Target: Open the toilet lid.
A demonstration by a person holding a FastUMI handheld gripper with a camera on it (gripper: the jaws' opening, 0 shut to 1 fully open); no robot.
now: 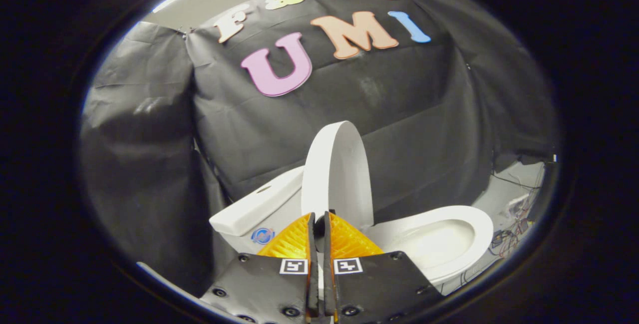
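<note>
The white toilet lid point(339, 174) stands raised, almost upright, leaning back toward the tank point(254, 209). To its right the seat and open bowl point(444, 239) lie uncovered. My gripper point(319, 216) is just in front of the lid's lower edge, and its fingers point(292, 241) are drawn together with only a thin dark slit between them. Nothing of the lid shows inside that slit. The fingers hide the lid's hinge end.
Black cloth walls point(150, 164) close in behind and to the left of the toilet. Loose cables point(509, 234) lie on the pale floor beyond the bowl's front rim.
</note>
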